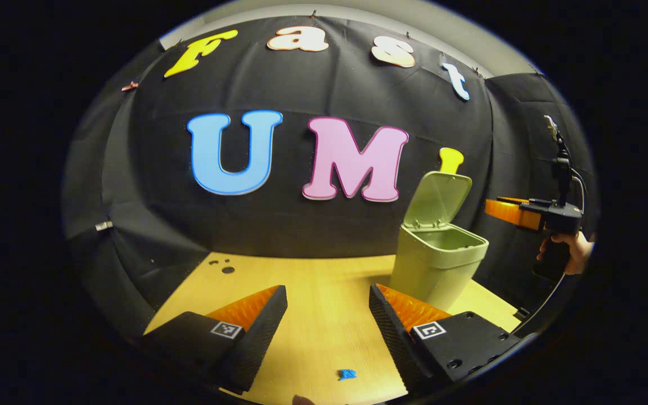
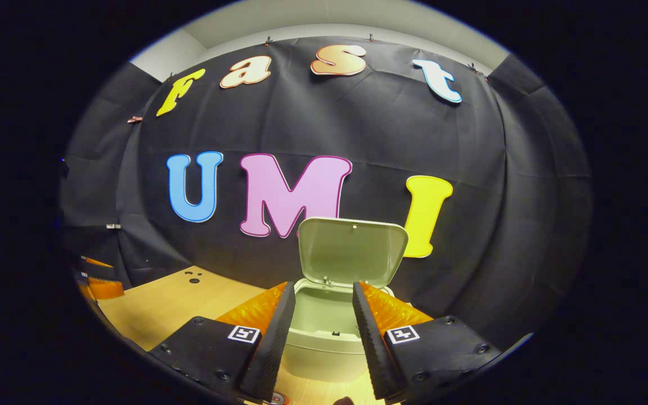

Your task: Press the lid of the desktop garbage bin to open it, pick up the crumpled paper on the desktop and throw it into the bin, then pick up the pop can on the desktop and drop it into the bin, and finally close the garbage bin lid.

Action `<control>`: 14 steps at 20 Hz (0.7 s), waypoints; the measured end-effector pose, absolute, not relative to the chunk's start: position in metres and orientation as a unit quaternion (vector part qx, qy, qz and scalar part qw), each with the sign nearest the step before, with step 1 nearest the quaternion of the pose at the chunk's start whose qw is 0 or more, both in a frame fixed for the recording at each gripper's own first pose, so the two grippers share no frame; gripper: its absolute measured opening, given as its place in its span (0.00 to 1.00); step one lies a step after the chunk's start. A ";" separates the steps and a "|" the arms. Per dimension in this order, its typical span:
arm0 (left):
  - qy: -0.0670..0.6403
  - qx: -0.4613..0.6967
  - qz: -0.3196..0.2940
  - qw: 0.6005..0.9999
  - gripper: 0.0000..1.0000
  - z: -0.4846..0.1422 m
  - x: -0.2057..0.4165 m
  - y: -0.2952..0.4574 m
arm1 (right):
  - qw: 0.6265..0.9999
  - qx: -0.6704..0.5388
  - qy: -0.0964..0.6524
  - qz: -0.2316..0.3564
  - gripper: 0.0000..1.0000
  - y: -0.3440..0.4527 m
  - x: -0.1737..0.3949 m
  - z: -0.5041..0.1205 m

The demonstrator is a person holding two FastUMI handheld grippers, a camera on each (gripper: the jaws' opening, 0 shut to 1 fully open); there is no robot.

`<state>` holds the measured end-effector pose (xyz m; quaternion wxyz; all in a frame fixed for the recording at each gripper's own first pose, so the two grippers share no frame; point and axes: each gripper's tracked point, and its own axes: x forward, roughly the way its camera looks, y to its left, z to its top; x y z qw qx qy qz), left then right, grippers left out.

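One garbage bin (image 2: 324, 337), lid (image 2: 352, 250) raised, two grippers, jaws apart

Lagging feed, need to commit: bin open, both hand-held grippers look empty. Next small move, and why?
Probably raise the right hand-held gripper to the upright lid and tip it shut: it is open and empty right at the bin, and the left hand-held gripper is open and empty over the table. What the bin holds, I can't tell.
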<state>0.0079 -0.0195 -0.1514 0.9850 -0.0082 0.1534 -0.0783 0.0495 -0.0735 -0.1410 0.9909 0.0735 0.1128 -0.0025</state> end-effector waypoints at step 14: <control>0.319 0.033 -0.123 0.939 0.81 -0.347 -0.021 -0.053 | 0.990 0.058 0.129 0.028 0.74 -0.054 0.002 -0.140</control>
